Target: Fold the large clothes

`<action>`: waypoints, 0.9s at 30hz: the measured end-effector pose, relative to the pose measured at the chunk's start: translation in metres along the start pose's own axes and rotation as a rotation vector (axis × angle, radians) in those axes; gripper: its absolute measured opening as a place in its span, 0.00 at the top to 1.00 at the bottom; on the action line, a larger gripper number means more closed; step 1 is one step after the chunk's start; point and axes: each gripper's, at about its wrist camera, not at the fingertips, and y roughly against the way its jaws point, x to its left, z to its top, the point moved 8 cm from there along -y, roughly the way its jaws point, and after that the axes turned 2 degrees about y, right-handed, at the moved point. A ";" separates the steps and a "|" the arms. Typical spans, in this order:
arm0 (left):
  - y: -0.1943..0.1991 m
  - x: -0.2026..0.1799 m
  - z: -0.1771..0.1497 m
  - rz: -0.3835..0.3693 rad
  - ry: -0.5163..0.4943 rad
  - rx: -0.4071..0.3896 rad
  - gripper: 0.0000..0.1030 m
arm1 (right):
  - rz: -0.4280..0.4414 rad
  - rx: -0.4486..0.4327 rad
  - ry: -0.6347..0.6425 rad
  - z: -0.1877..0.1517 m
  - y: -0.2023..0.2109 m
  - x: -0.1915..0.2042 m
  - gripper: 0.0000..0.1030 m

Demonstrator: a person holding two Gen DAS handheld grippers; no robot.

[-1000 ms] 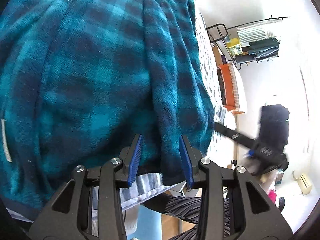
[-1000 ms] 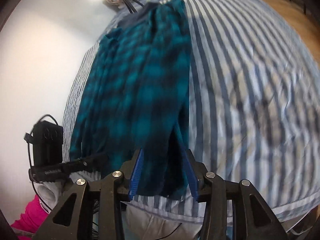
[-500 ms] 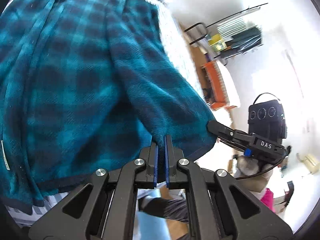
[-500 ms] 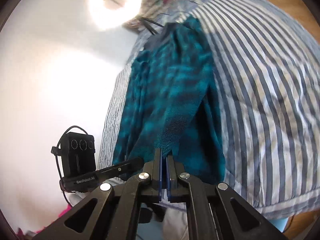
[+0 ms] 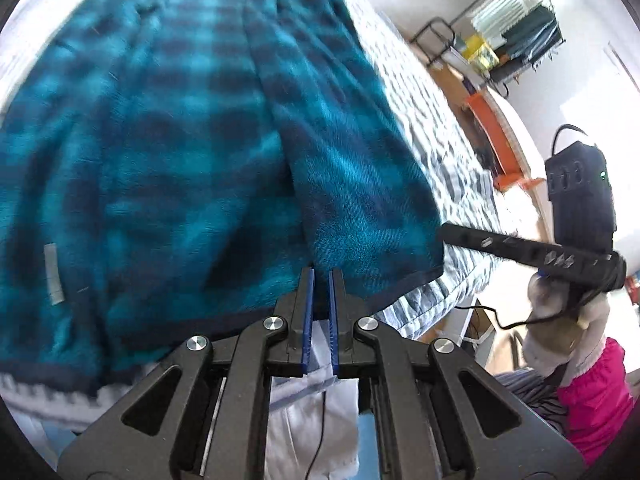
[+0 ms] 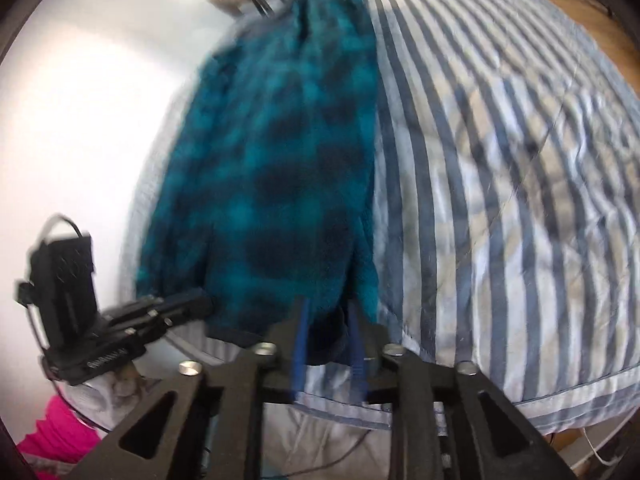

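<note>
The teal plaid garment (image 5: 180, 152) lies lengthwise on the striped bed (image 6: 500, 160) ahead of both jaws, barely folded, the left gripper (image 5: 321, 276) pinched on its near hem while the right gripper (image 6: 328, 312) is opening around a loose fold.

The left gripper (image 5: 321, 276) pinches a fold of the teal plaid garment (image 5: 168, 152) above the striped bed (image 5: 452, 160).

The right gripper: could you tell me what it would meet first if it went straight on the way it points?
Most likely the teal plaid garment, whose hem lies between the opening right gripper fingers; depth is blurred.
</note>
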 end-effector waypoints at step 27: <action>-0.120 -0.104 -0.019 0.236 -0.325 0.055 0.36 | 0.042 -0.376 -0.171 0.051 0.121 -0.061 0.68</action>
